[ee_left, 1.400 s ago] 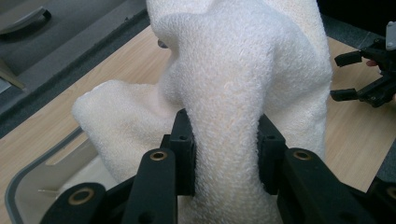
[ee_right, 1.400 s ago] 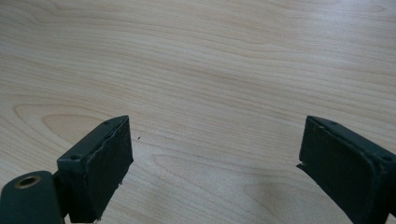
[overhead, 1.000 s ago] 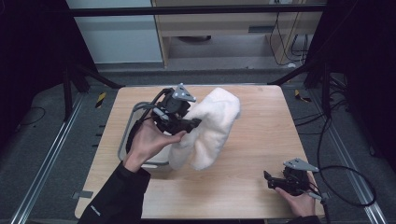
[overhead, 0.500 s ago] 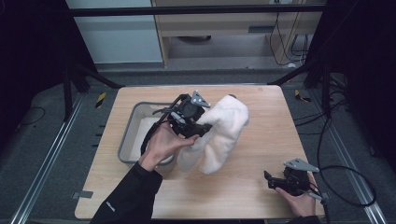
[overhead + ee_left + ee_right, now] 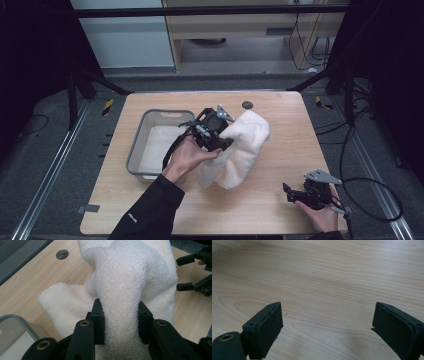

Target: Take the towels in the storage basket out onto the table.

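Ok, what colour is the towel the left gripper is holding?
Cream white, plain terry towel; clearest in the left gripper view.

Wooden table [image 5: 280, 210], round hole [image 5: 247, 105] near far edge, black cables [image 5: 372, 190]

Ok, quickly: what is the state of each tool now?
Left tool: closed on the white towel.
Right tool: open, holding nothing, over bare table.

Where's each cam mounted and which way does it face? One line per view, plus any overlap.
High view: above the table, looking forward and down; forearm, both hands, left gripper, right gripper.
Left gripper view: on that gripper, along its jaws clamped on the white towel.
Right gripper view: on that gripper, down at bare wood between open jaws.
Shared: towel, grey bin and right gripper, in high and left gripper views.
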Available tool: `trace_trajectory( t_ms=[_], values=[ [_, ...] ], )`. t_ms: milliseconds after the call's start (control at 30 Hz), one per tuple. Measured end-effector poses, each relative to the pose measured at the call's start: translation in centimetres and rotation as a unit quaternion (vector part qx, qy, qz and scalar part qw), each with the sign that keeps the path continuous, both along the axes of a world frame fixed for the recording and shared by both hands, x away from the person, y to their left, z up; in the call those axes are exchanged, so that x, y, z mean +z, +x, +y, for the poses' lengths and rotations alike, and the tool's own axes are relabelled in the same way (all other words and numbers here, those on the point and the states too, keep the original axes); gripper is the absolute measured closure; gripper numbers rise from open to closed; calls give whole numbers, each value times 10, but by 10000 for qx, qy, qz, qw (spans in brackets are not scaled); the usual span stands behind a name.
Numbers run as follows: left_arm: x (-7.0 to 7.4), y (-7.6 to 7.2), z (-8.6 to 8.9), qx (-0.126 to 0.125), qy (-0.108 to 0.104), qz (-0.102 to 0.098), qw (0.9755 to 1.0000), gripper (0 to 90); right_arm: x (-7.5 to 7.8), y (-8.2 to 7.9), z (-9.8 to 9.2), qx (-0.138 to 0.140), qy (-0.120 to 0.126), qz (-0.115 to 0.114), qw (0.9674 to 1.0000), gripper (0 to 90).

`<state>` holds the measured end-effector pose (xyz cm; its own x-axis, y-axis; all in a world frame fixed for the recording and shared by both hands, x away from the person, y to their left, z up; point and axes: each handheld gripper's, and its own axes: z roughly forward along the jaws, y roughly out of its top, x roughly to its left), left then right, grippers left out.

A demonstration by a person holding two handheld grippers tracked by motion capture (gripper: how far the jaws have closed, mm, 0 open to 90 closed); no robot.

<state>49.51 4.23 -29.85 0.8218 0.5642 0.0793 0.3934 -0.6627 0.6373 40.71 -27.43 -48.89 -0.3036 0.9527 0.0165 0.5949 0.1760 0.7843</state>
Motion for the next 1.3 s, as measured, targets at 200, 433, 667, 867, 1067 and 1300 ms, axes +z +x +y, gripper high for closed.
trace_trajectory(
  t_ms=[200, 433, 667, 867, 1067, 1300],
  values=[
    [-17, 5, -3, -43, 85, 121, 9999, 668, 0, 0, 0, -15, 5, 10, 10000, 94],
    [-33, 9, -10, -44, 131, 238, 9996, 667, 0, 0, 0, -9, -11, 15, 10000, 93],
    [-50, 12, -16, -90, 217, 345, 9991, 665, 0, 0, 0, -10, -11, 14, 10000, 93],
    [-59, 14, -20, -104, 232, 375, 9990, 661, 0, 0, 0, 0, 1, 22, 10000, 93],
    [-68, 14, -23, -135, 240, 347, 9990, 651, 0, 0, 0, -2, -3, 17, 10000, 93],
    [-79, 15, -27, -153, 220, 353, 9990, 644, 0, 0, 0, 11, -10, 28, 10000, 93]
  ],
)
